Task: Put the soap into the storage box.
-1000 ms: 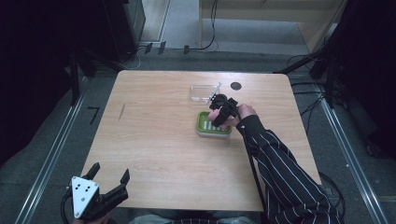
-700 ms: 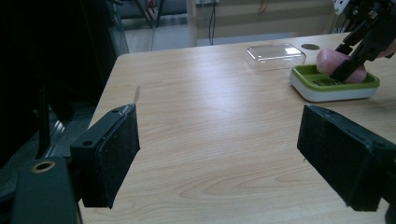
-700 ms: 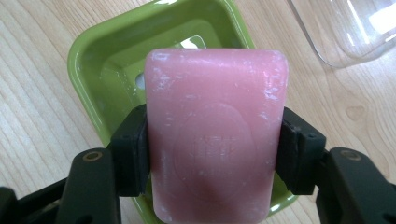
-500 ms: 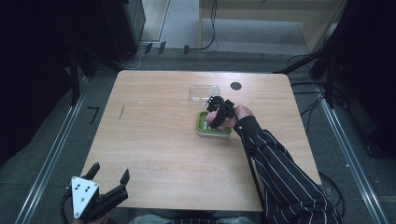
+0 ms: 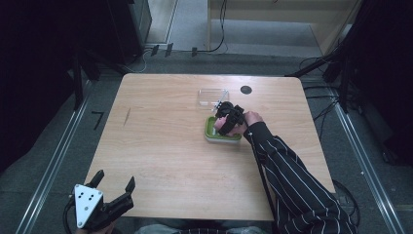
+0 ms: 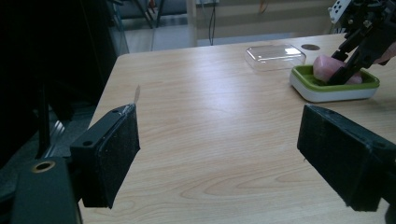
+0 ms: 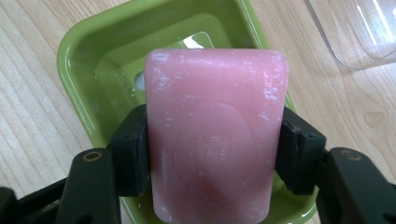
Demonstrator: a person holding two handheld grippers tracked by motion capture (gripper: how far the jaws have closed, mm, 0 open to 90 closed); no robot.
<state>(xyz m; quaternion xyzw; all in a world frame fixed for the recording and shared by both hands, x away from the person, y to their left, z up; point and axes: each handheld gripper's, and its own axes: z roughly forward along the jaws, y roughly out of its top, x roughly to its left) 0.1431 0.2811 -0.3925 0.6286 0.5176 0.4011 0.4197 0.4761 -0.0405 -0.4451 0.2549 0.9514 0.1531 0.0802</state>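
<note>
A pink soap bar [image 7: 212,140] is clamped between the jaws of my right gripper [image 7: 212,154], held just over the green soap dish [image 7: 88,60]. From above, that gripper [image 5: 229,117] sits over the dish [image 5: 210,130] at the table's right middle. The left gripper view shows the soap [image 6: 327,67] low in the dish [image 6: 322,91], with the right gripper [image 6: 348,70] reaching down from the right. My left gripper [image 5: 114,190] hangs open off the table's near left corner, its pads [image 6: 112,154] wide apart with nothing between them.
A clear plastic lid [image 5: 213,96] lies just behind the dish, also seen as a lid [image 6: 275,57] in the left gripper view. A small black disc [image 5: 246,89] sits near the far right edge. The wooden table [image 5: 160,146] has bare wood left of the dish.
The right gripper with the soap has shifted slightly down and left over the dish. The left gripper has stayed put.
</note>
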